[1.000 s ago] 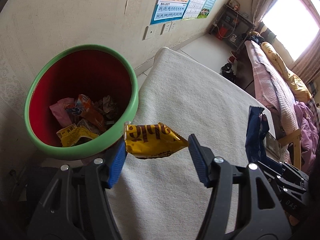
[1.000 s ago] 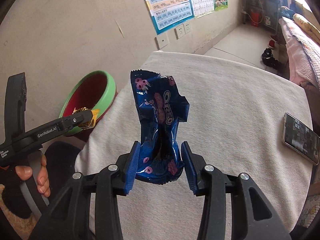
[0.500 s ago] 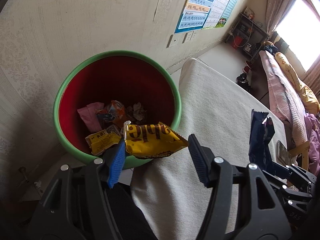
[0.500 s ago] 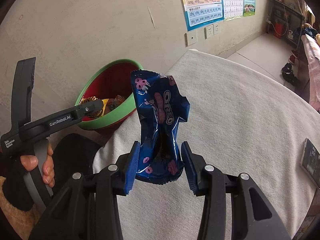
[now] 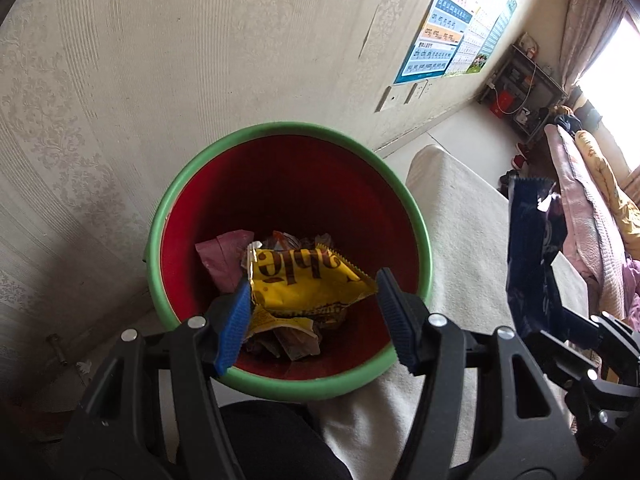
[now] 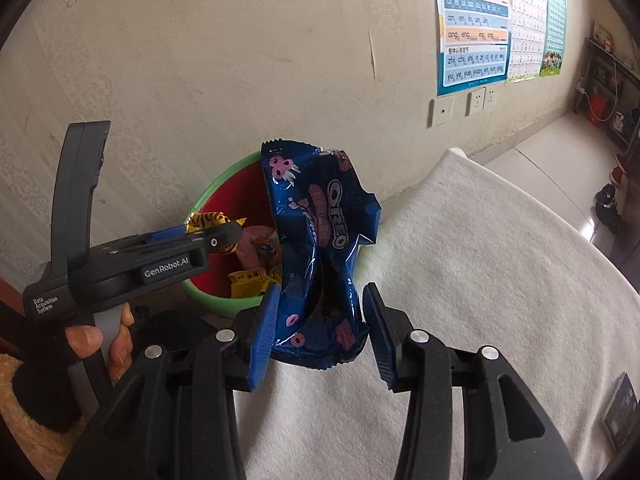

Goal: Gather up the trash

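Note:
My left gripper is shut on a yellow snack wrapper and holds it right over the mouth of the red bin with a green rim. Several crumpled wrappers lie inside the bin. My right gripper is shut on a blue Oreo wrapper, upright above the table edge beside the bin. The Oreo wrapper also shows in the left wrist view, and the left gripper shows in the right wrist view with the yellow wrapper.
A table covered in a cream cloth lies right of the bin. A phone lies on it at the right edge. A papered wall with posters and sockets stands behind the bin. A bed is at the far right.
My left gripper has carried the yellow wrapper left from over the table to over the bin's mouth. My right gripper has followed toward the bin with the Oreo wrapper.

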The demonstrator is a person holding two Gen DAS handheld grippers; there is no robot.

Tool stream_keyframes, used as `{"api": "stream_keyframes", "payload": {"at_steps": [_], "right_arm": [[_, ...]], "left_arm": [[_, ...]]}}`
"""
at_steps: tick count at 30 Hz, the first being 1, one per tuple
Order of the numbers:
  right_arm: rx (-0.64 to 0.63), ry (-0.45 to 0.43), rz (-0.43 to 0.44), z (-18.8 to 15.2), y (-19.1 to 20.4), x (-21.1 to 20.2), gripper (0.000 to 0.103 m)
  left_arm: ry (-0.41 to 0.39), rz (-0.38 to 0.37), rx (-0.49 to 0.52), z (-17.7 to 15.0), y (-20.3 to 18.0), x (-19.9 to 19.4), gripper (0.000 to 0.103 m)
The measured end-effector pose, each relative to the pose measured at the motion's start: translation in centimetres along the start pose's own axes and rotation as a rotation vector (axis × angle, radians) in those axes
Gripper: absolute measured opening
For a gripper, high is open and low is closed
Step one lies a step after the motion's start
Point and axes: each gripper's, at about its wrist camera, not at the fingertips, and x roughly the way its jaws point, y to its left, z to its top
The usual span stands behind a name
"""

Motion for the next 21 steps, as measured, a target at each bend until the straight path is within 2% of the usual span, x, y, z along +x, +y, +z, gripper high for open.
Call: {"api": "stream_keyframes", "payload": {"at_steps": [3, 6, 7, 10, 12, 16, 21], "right_arm": [[-0.029, -0.012, 0.016, 1.7, 1.1, 0.7, 0.044], [-0.060, -0.029, 0.032, 3.1, 2.0, 1.2, 0.054], [-0.062, -0.039, 0.028, 3.4, 2.1, 1.1, 0.061], [-0.036, -0.080, 0.024, 3.3, 1.5, 0.1, 0.071], [-0.006, -0.098, 0.019, 2.6, 0.5, -1.0, 0.073], [0.056, -0.171, -0.019, 0.2, -2.1, -4.6, 0.093], [0.124, -0.280, -0.113, -3.6, -5.2, -9.8, 0.096]], "left_arm": [[-0.002, 0.020, -0.006, 0.7, 0.7, 0.7, 0.058], [-0.023, 0.039, -0.029, 1.2, 1.1, 0.8, 0.066], [-0.031, 0.044, -0.037, 1.3, 1.3, 0.7, 0.069], [-0.057, 0.061, -0.053, 1.1, 1.6, 0.1, 0.070], [-0.088, 0.065, -0.038, 0.7, 1.1, -0.6, 0.074], [-0.208, 0.065, 0.064, -0.4, -2.0, -3.1, 0.092], [-0.343, 0.020, 0.092, -1.3, -6.2, -6.3, 0.097]]}}
